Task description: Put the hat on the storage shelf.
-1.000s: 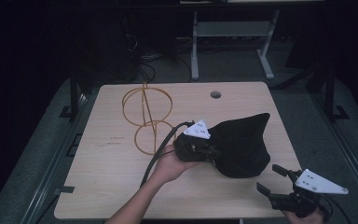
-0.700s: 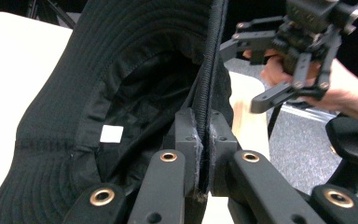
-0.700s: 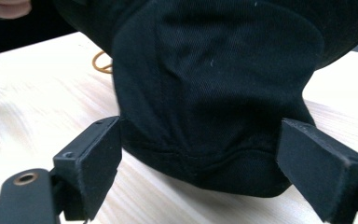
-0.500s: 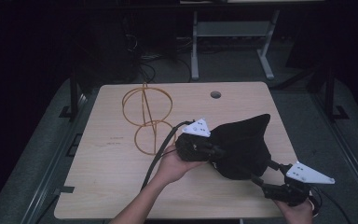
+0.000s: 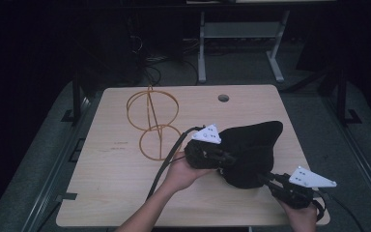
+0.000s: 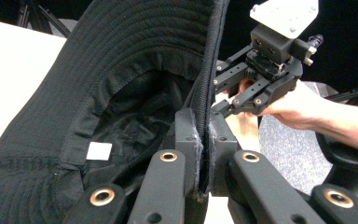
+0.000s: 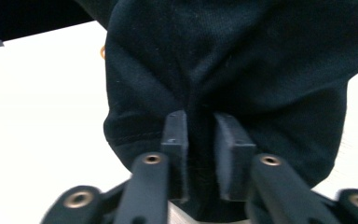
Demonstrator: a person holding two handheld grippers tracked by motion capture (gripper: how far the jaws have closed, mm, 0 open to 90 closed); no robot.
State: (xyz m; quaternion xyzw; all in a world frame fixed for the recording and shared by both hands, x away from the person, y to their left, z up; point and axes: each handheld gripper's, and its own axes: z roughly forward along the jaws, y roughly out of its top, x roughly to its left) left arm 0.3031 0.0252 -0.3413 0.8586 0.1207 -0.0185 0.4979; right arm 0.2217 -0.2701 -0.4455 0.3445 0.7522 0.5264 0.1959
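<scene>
Our left tool (image 5: 227, 158) is clamped tight on the brim of the black hat (image 5: 251, 150); in the left gripper view its two pads (image 6: 189, 140) press the brim's stitched edge (image 6: 210, 70) flat between them, and that edge runs straight up from the jaws. Our right tool (image 5: 263, 178) has just been closing, and in the right gripper view its pads (image 7: 175, 130) stand narrow with a fold of the hat's cloth (image 7: 242, 70) between them; we cannot tell for sure whether they already press it. From the left gripper view we see the right tool (image 6: 230, 88) coming at the far side of the brim, a hand (image 6: 293, 105) behind it. The hat is held at the near right part of the counter (image 5: 116, 193), between the two tools, its open underside turned toward the left tool so that we look into the crown, where a small white label (image 6: 99, 151) sits on the band. In the high view the hat's long axis runs from the near edge, by the right tool, up and away to the far right, where its highest corner points toward the far right of the counter. To the left of the hat, on the counter, stands an orange wire frame (image 5: 153, 121) of rings, well apart from the right tool and just beyond the cable (image 5: 166, 162) of the left one. A round hole (image 5: 223, 98) lies near the counter's far edge.
</scene>
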